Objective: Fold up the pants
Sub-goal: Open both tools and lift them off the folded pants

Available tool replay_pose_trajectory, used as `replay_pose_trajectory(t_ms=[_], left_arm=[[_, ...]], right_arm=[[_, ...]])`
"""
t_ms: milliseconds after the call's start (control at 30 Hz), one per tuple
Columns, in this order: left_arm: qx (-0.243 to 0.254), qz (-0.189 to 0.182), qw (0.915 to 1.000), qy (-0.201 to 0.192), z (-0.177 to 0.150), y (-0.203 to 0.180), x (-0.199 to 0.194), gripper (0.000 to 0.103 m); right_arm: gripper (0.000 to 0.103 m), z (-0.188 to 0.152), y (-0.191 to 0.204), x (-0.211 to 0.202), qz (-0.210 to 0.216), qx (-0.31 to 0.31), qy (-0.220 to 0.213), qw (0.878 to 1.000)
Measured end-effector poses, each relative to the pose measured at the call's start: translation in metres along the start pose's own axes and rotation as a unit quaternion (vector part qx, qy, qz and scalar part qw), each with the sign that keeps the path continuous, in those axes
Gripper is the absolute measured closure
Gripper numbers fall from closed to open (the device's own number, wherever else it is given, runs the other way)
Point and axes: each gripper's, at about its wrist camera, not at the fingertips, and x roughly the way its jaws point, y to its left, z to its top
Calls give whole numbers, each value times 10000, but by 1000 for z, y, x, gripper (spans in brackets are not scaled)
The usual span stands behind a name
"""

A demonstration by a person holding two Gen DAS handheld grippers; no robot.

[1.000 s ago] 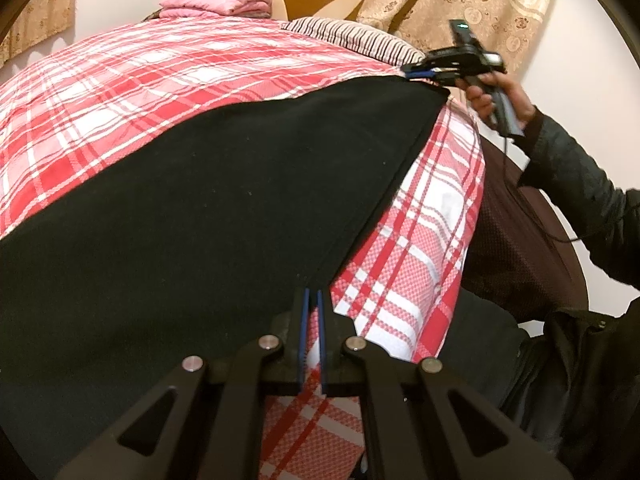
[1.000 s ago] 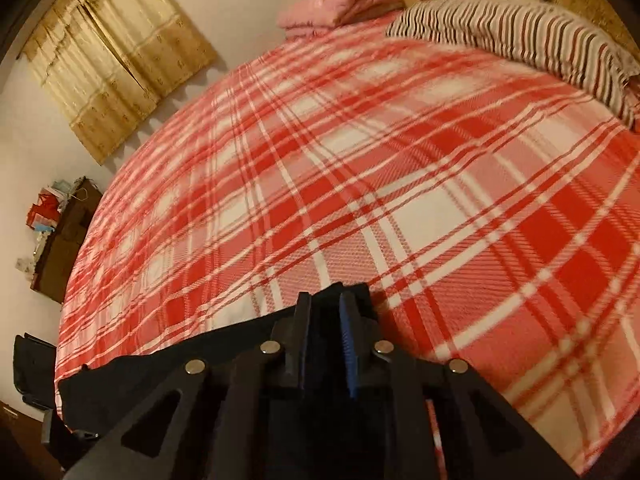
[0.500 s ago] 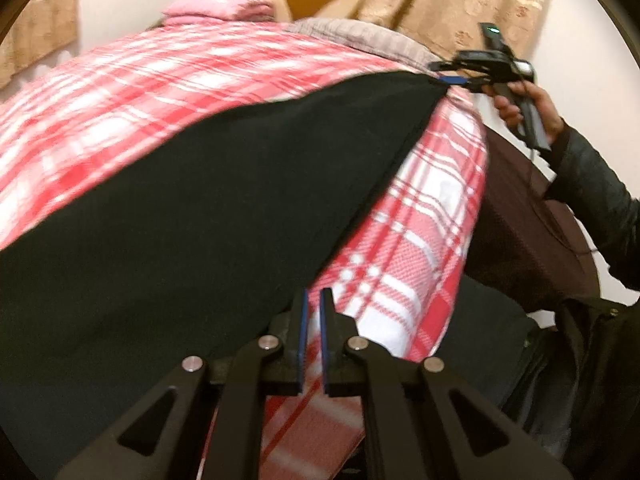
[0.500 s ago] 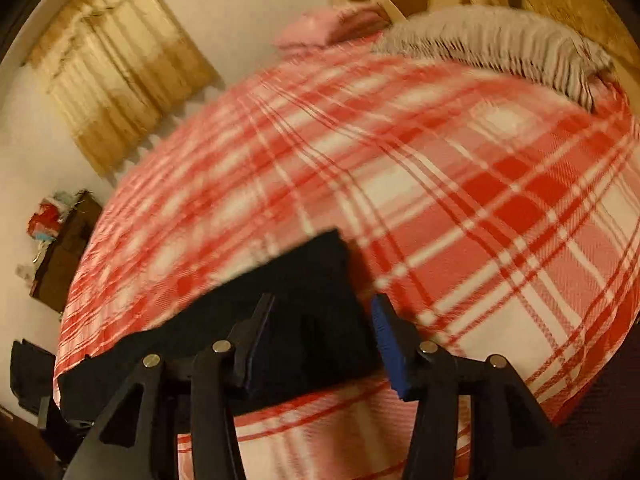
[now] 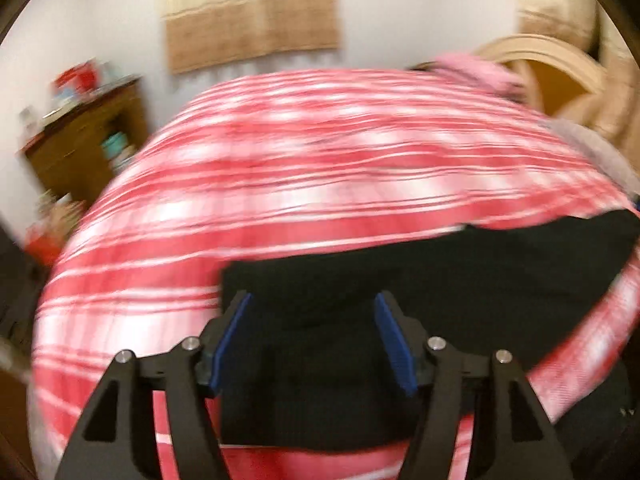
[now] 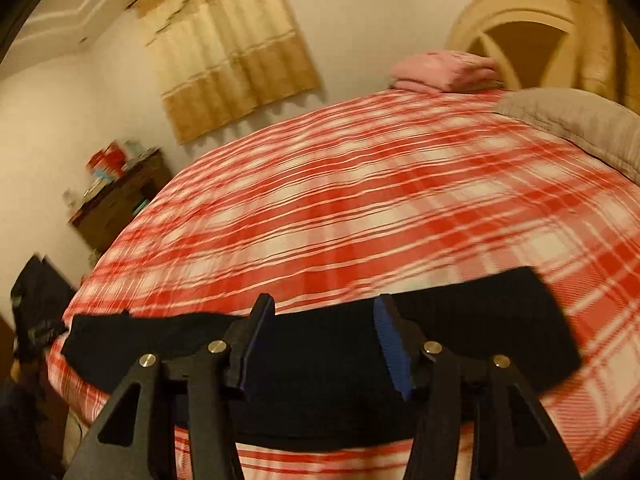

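The black pants (image 6: 480,328) lie flat in a long band across the near edge of the red plaid bed (image 6: 360,208). In the left wrist view the pants (image 5: 460,272) spread from under my fingers off to the right. My left gripper (image 5: 312,332) is open and empty, above the left end of the pants. My right gripper (image 6: 324,344) is open and empty, above the middle of the pants. Both views are blurred by motion.
A folded pink cloth (image 6: 444,70) and a grey striped pillow (image 6: 572,120) lie at the head of the bed by the arched headboard (image 6: 516,28). A brown cabinet (image 6: 120,200) stands at the far left wall. A curtain (image 6: 228,48) hangs behind.
Both grippers have opened and let go of the pants' edge. The left wrist has swung round to the left, toward the far wall. The right gripper has pulled back from the pants.
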Motion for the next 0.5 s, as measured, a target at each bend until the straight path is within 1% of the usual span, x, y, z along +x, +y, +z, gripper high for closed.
replay_pose_trajectory(t_ms=[100, 167, 200, 267, 333, 367, 400, 433, 467, 500], left_arm=[[-282, 73, 9993, 245, -7, 18, 24, 38], [-494, -185, 9977, 433, -14, 20, 37, 38], [-569, -224, 9970, 480, -16, 21, 45, 38], [-595, -190, 9974, 373, -19, 19, 47, 38], [-649, -233, 9971, 321, -21, 20, 47, 38], [-660, -276, 9970, 296, -21, 20, 44, 42], [-651, -291, 9971, 258, -20, 19, 43, 58], [-618, -486, 9966, 259, -20, 19, 42, 74], [-669, -606, 9956, 243, -19, 22, 41, 78], [-731, -631, 9950, 236, -19, 24, 38, 79]], right_arm=[[49, -6, 20, 18, 160, -170, 185, 9996], [49, -11, 30, 29, 210, -234, 313, 9990], [49, -15, 36, 32, 251, -257, 363, 9987], [49, -20, 43, 38, 329, -271, 424, 9982], [49, -25, 49, 42, 416, -276, 482, 9976], [49, -27, 51, 43, 434, -284, 502, 9974], [49, -30, 54, 45, 445, -283, 518, 9973], [49, -31, 54, 46, 454, -263, 531, 9972], [49, -32, 55, 48, 462, -233, 555, 9971], [49, -34, 55, 50, 464, -186, 579, 9971]])
